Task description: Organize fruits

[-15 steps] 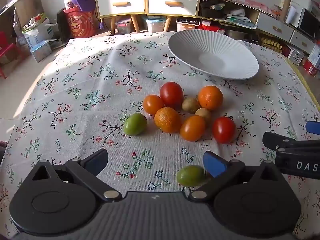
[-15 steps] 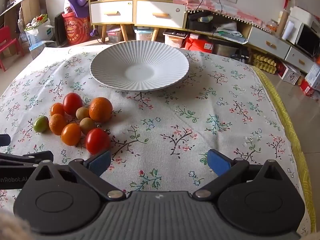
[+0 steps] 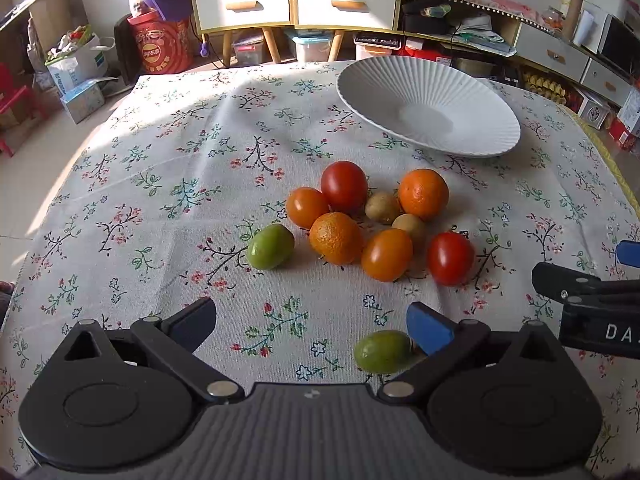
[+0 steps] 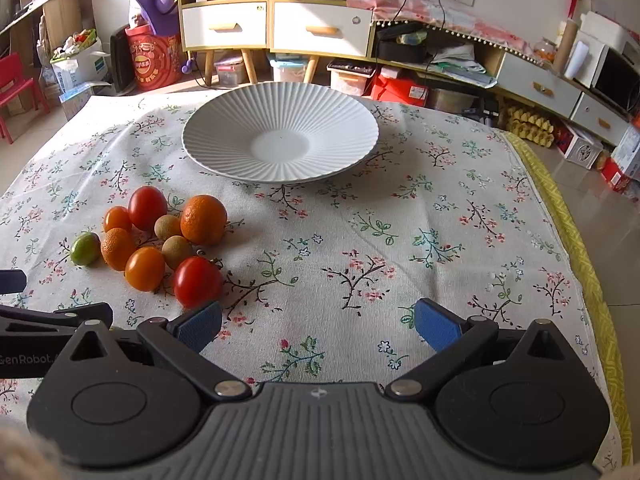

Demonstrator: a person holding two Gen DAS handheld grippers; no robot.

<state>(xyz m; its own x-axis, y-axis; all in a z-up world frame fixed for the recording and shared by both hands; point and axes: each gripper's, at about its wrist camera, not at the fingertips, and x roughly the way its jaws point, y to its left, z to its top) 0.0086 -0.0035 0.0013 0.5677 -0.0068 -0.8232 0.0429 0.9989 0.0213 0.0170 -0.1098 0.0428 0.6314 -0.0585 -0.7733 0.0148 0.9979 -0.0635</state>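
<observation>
A cluster of fruit lies on the floral tablecloth: two red tomatoes [image 3: 344, 185], oranges [image 3: 423, 193], orange tomatoes [image 3: 386, 254], two small brown fruits [image 3: 382, 207] and a green fruit [image 3: 270, 246]. The same cluster shows at the left of the right wrist view [image 4: 198, 281]. A second green fruit [image 3: 382, 351] lies by the right finger of my open left gripper [image 3: 312, 320]. A white ribbed plate [image 3: 472, 136] [image 4: 224, 152] stands empty beyond the fruit. My right gripper [image 4: 318, 324] is open and empty, right of the cluster.
The table's right edge shows a yellow border [image 4: 576, 248]. Behind the table stand white drawer cabinets [image 4: 276, 28], a red bucket [image 4: 154, 62] and boxes on the floor. The right gripper's body [image 3: 592, 300] reaches in at the right of the left wrist view.
</observation>
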